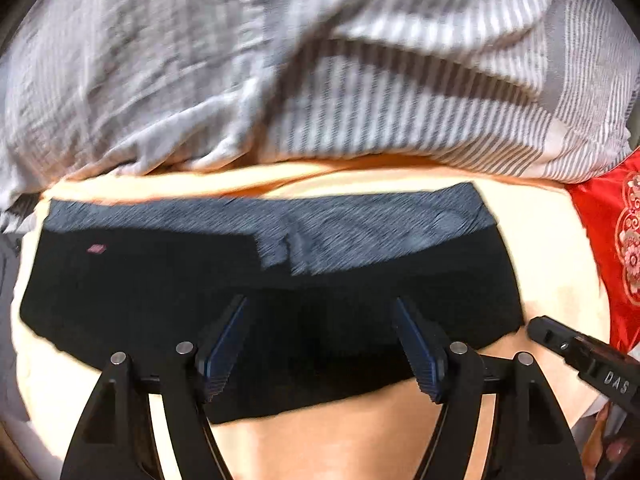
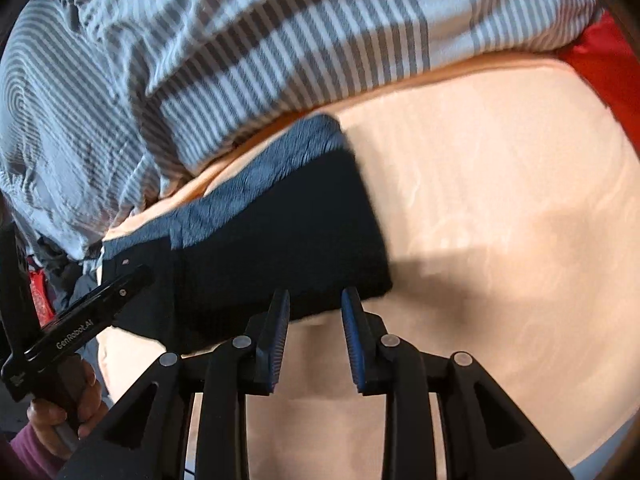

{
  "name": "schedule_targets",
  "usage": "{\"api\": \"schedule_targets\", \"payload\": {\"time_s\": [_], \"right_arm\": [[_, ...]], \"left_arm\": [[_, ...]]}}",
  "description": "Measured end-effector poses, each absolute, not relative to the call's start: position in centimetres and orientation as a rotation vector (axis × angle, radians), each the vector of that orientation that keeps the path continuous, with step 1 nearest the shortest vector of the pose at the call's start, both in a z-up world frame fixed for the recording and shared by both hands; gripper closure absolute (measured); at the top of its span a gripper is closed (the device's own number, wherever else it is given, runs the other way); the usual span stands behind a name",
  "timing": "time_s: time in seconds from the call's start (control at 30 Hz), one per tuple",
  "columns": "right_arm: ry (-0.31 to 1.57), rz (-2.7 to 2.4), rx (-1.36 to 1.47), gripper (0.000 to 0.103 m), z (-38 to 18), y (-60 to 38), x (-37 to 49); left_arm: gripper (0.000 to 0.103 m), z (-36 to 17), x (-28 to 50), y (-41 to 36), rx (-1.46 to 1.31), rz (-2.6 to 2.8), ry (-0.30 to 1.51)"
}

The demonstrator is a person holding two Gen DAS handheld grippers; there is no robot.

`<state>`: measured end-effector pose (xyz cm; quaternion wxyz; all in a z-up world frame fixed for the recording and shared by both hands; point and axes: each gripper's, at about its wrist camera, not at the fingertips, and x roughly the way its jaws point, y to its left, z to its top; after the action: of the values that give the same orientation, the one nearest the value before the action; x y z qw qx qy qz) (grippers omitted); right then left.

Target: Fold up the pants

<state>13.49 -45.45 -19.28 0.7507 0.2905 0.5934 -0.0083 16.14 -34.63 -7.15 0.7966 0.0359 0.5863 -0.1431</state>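
Observation:
The black pants [image 1: 168,292] lie folded flat on a peach sheet [image 1: 344,436], with a grey-blue waistband [image 1: 360,220] along the far edge. My left gripper [image 1: 320,304] is open and empty, its fingers above the near half of the pants. The right gripper's finger shows at the right in the left wrist view [image 1: 580,348]. In the right wrist view the pants [image 2: 280,240] lie left of centre; my right gripper [image 2: 316,296] is open and empty at their near edge. The left gripper shows at the left there [image 2: 80,320], held in a hand.
A grey-and-white striped duvet [image 1: 360,80] is bunched along the far side, just behind the pants; it also shows in the right wrist view [image 2: 240,40]. A red patterned cloth [image 1: 616,232] lies at the right. Bare peach sheet [image 2: 500,220] spreads to the right of the pants.

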Motion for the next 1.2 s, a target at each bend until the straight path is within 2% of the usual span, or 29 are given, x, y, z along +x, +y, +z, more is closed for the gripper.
{"api": "schedule_targets", "payload": {"time_s": [0.2, 0.43, 0.93, 1.2], "right_arm": [[1.282, -0.011, 0.588, 0.078, -19.4, -45.5, 16.7], [1.343, 0.027, 0.563, 0.078, -21.9, -44.1, 18.1], [1.367, 0.058, 0.530, 0.078, -22.9, -43.5, 18.3], [1.330, 0.115, 0.476, 0.078, -20.5, -40.5, 20.1]], "left_arm": [[0.030, -10.8, 18.1, -37.5, 0.114, -0.271, 1.277], [0.029, -15.1, 20.1, -31.2, -0.051, -0.126, 1.394], [0.029, -13.4, 19.2, -28.0, 0.059, -0.085, 1.380], [0.029, -12.1, 17.5, -24.7, 0.091, -0.035, 1.413]]}}
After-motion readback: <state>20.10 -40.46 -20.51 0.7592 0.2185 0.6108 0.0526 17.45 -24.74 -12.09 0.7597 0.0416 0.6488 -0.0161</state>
